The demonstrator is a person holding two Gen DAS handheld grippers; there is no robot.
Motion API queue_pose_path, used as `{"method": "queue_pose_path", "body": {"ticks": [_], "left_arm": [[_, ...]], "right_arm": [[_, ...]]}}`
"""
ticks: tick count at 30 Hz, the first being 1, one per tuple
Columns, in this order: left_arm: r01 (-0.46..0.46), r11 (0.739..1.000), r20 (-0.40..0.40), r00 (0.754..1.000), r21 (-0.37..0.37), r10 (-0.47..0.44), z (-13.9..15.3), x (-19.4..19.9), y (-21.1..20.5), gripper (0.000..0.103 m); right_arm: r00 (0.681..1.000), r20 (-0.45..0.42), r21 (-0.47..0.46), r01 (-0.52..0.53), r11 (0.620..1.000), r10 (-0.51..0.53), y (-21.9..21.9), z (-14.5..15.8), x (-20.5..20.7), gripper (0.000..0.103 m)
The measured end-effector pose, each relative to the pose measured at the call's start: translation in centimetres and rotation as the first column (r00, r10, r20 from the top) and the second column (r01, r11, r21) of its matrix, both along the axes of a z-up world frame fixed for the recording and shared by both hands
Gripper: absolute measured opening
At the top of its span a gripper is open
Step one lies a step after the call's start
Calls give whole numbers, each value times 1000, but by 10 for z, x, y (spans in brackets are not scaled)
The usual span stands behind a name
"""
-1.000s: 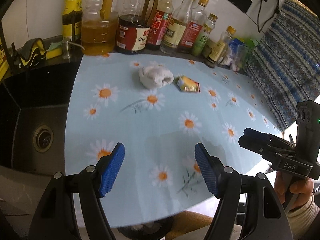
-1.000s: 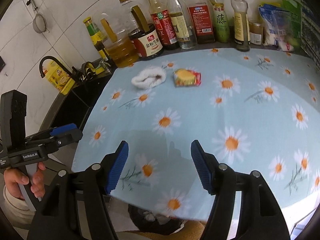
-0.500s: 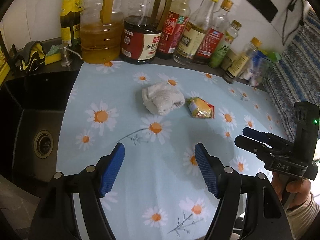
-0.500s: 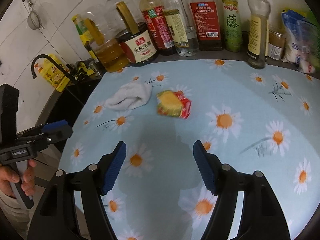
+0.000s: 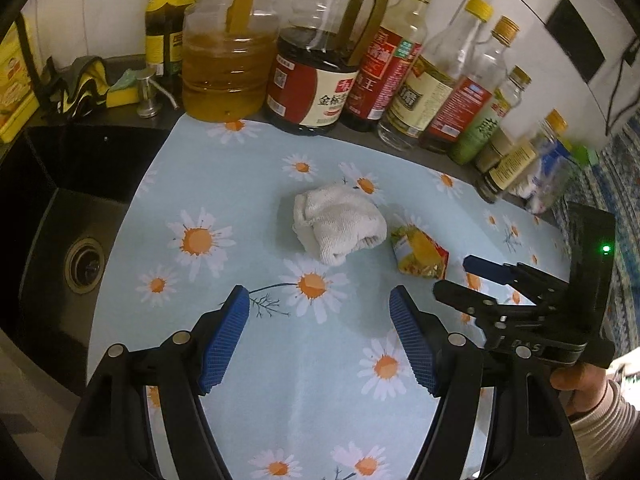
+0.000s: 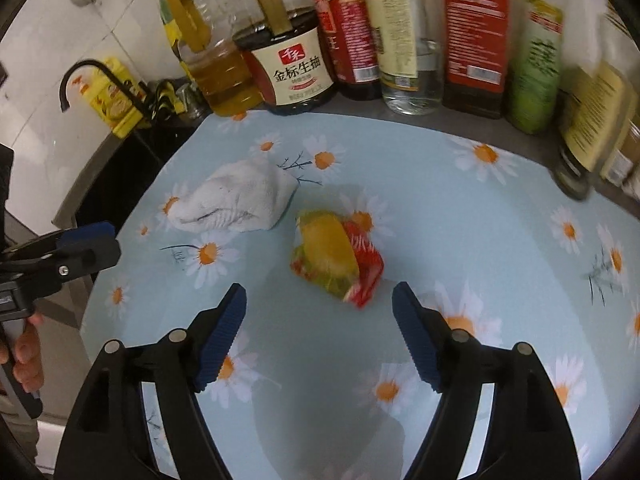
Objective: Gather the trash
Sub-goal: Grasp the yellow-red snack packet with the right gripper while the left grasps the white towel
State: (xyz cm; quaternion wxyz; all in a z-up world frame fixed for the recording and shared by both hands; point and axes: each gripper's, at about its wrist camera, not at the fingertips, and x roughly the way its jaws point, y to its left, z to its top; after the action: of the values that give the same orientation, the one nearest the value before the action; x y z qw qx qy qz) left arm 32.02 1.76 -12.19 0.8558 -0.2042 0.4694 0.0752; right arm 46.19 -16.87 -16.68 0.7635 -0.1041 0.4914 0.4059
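Ahead of the left tool (image 5: 318, 336), whose blue pads (image 5: 224, 340) are ribbed and matt: white cloth (image 5: 338, 226), rough terry weave. Beside it, a wrapper (image 6: 336, 260) of glossy crinkled film. The counter (image 5: 320, 400) bears a smooth, faintly shiny daisy-print covering.

Left gripper (image 5: 320, 322): jaws apart, blue pads (image 5: 224, 344) facing each other with nothing between them, tilted downward over the near part of the worktop. Right gripper (image 6: 319, 320): jaws opening, pads (image 6: 416, 340) clear of any object, likewise angled downward. In the left wrist view the right gripper (image 5: 472, 276) appears side-on at the worktop's right edge, held by a hand (image 5: 576, 380) in a ribbed pale sleeve. In the right wrist view the left gripper (image 6: 92, 240) enters from the left edge, fingers (image 6: 24, 356) wrapped round its handle.
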Motion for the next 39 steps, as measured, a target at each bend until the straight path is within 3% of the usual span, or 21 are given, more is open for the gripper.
{"method": "queue_pose_path", "body": {"ticks": [7, 13, 18, 20, 30, 39], "left_arm": [[-51, 999, -9, 999, 2, 51, -1, 6, 3, 70], [-82, 997, -11, 997, 9, 82, -2, 8, 7, 70], [-88, 996, -16, 996, 15, 88, -2, 12, 8, 72], [-90, 996, -14, 996, 18, 90, -2, 14, 8, 78], [-52, 998, -26, 998, 22, 53, -1, 36, -2, 78], [18, 999, -67, 998, 49, -14, -8, 75, -19, 82]], "right_arm": [[999, 5, -34, -50, 998, 50, 22, -14, 13, 75], [994, 72, -84, -79, 993, 86, 35, -24, 10, 75], [985, 140, -114, -88, 990, 104, 36, -26, 6, 61], [984, 143, -112, -94, 989, 110, 35, -27, 5, 61], [986, 136, -64, -91, 994, 99, 22, -16, 3, 60], [993, 111, -2, -34, 999, 34, -15, 1, 3, 60]]}}
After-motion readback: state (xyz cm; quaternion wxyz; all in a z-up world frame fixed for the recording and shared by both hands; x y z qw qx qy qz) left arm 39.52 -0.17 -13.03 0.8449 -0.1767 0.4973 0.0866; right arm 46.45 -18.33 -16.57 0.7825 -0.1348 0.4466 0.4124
